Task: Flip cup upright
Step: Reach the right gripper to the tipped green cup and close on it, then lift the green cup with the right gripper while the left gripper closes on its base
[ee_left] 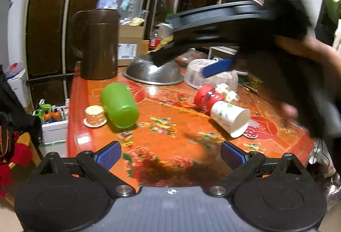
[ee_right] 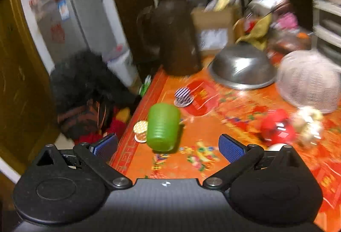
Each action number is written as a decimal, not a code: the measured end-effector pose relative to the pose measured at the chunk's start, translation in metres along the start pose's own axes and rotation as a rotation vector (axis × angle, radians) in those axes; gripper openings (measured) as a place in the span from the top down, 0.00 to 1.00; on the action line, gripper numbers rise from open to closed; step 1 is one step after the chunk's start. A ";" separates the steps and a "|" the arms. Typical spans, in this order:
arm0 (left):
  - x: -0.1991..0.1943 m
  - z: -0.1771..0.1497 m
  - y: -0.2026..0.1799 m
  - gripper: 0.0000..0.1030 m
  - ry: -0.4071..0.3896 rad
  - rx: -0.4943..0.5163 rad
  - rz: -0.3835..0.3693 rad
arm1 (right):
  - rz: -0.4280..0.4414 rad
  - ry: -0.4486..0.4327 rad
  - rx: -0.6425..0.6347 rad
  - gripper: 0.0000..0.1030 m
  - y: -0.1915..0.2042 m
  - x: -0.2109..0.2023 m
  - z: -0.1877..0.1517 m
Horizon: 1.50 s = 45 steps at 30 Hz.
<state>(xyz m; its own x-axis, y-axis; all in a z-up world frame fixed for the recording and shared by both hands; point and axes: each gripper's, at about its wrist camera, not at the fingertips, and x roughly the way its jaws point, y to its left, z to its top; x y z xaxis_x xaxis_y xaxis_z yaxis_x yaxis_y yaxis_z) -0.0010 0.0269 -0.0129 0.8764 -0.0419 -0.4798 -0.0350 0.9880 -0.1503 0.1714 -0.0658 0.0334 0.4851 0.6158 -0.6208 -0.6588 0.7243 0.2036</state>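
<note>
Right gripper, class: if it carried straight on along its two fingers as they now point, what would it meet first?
Most likely the green cup, lying on its side on the table. It sits between the open right gripper fingers' line, though blur leaves depth unclear.

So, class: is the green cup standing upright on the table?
No, the green cup lies on its side on the orange table.
</note>
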 end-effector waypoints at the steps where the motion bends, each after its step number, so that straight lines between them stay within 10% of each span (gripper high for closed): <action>1: -0.001 -0.001 0.005 0.02 -0.001 -0.006 0.009 | 0.007 0.045 -0.018 0.01 0.004 0.020 0.008; 11: -0.008 -0.014 0.059 0.02 0.012 -0.081 0.116 | -0.003 0.254 0.053 0.09 0.006 0.127 0.027; 30: -0.022 -0.028 0.106 0.02 0.016 -0.215 0.180 | -0.004 0.369 0.037 0.35 0.002 0.174 0.027; 45: -0.033 -0.017 0.078 0.00 -0.011 -0.228 0.010 | -0.118 0.143 0.020 0.35 -0.016 -0.043 -0.051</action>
<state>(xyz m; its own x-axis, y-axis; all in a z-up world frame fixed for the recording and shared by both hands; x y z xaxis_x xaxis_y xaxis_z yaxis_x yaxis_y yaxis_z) -0.0406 0.1028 -0.0233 0.8805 -0.0295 -0.4732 -0.1502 0.9293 -0.3374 0.1320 -0.1200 0.0180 0.4708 0.4768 -0.7423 -0.5900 0.7957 0.1369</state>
